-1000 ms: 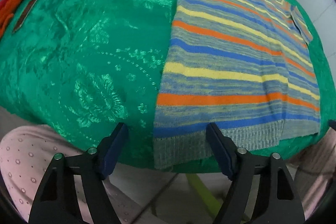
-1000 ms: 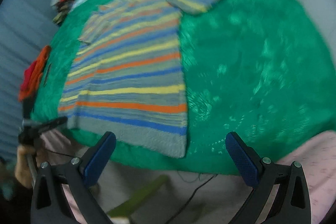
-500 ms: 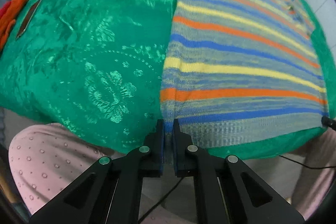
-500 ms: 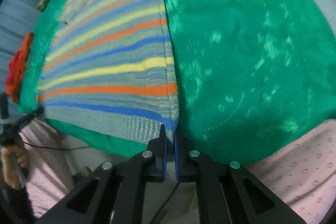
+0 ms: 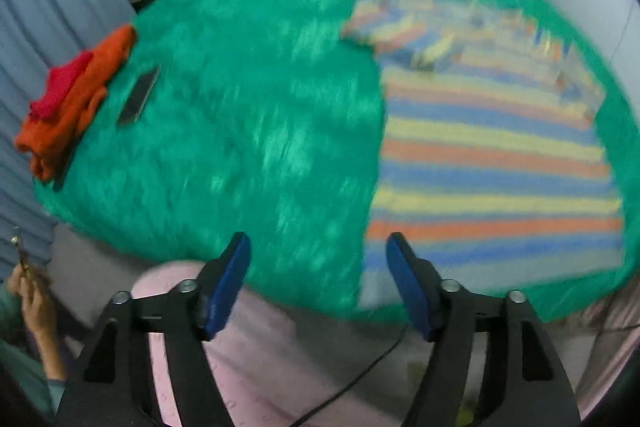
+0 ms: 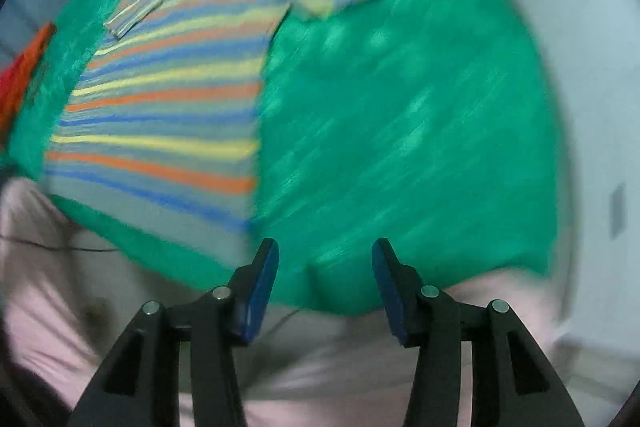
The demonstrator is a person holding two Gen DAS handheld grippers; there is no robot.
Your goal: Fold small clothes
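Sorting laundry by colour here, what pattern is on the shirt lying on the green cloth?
The shirt has orange, yellow, blue and grey stripes, clearest in the right wrist view.

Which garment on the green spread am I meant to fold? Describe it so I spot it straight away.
Start from the patterned green bedspread that fills the view. Spread flat on its right side lies the striped knitted short-sleeved top, hem toward the near edge. Its yellow, orange and blue bands set it apart from the plain orange and red folded clothes and the dark flat phone-like slab at the far left edge.
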